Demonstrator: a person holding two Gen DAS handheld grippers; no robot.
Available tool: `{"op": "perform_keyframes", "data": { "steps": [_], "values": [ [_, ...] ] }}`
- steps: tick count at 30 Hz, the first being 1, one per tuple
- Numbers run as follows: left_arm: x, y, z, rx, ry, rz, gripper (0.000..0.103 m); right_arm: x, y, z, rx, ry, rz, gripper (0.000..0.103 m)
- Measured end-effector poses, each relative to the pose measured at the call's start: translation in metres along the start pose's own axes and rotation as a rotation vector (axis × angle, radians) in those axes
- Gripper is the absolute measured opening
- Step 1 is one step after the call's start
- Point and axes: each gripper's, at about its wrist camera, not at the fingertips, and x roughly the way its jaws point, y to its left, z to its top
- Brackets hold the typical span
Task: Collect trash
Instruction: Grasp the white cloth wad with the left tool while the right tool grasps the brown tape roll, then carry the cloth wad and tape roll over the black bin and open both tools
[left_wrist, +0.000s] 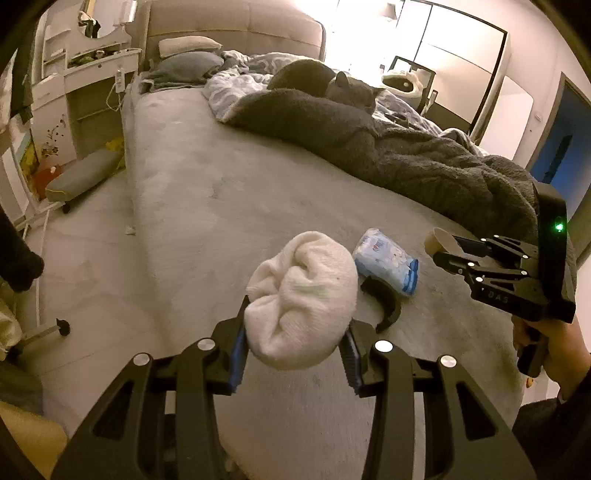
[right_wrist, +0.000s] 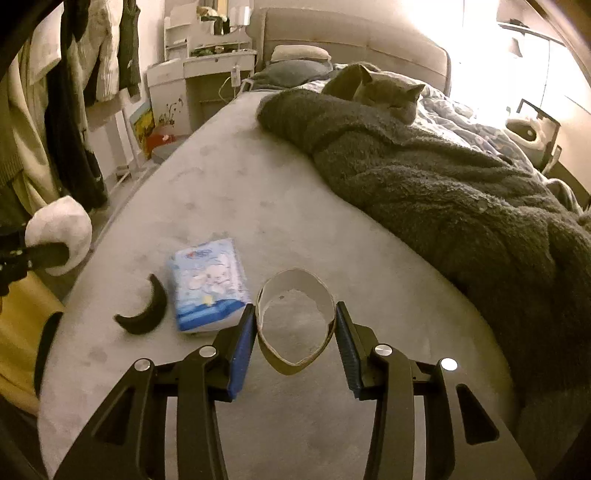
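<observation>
Clamped between the left tool (left_wrist: 293, 345) at lower centre: a balled white sock (left_wrist: 301, 299), lifted off the bed (left_wrist: 221, 192). Pinched in the right tool (right_wrist: 295, 332): a squashed cardboard tube (right_wrist: 295, 319), likely bound for disposal. Left lying centre-frame: tissue pack (right_wrist: 208, 282), black crescent piece (right_wrist: 146, 308).

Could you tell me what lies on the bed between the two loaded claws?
The blue tissue pack and the black curved piece, clearest in the right wrist view.
</observation>
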Motion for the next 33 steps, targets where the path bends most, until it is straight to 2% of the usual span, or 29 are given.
{"op": "perform_keyframes", "data": {
  "steps": [4, 8, 17, 22, 26, 33],
  "values": [
    [-0.012, 0.002, -0.01, -0.023, -0.006, 0.015, 0.046, -0.012, 0.01, -0.004, 0.028, -0.011, 0.017, 0.043],
    [-0.021, 0.006, -0.022, -0.005, -0.003, 0.064, 0.046, -0.03, 0.023, -0.01, 0.048, -0.029, 0.033, 0.043],
    [-0.044, 0.031, -0.054, -0.11, -0.004, 0.125, 0.046, -0.045, 0.046, -0.022, 0.084, -0.028, 0.046, 0.043],
    [-0.06, 0.036, -0.073, -0.149, -0.012, 0.153, 0.046, -0.057, 0.064, -0.03, 0.088, -0.034, 0.061, 0.043],
    [-0.07, 0.036, -0.085, -0.14, -0.018, 0.196, 0.046, -0.067, 0.079, -0.036, 0.094, -0.039, 0.075, 0.043],
    [-0.081, 0.049, -0.106, -0.178, -0.001, 0.248, 0.046, -0.073, 0.115, -0.045, 0.063, -0.027, 0.103, 0.043]
  ]
}}
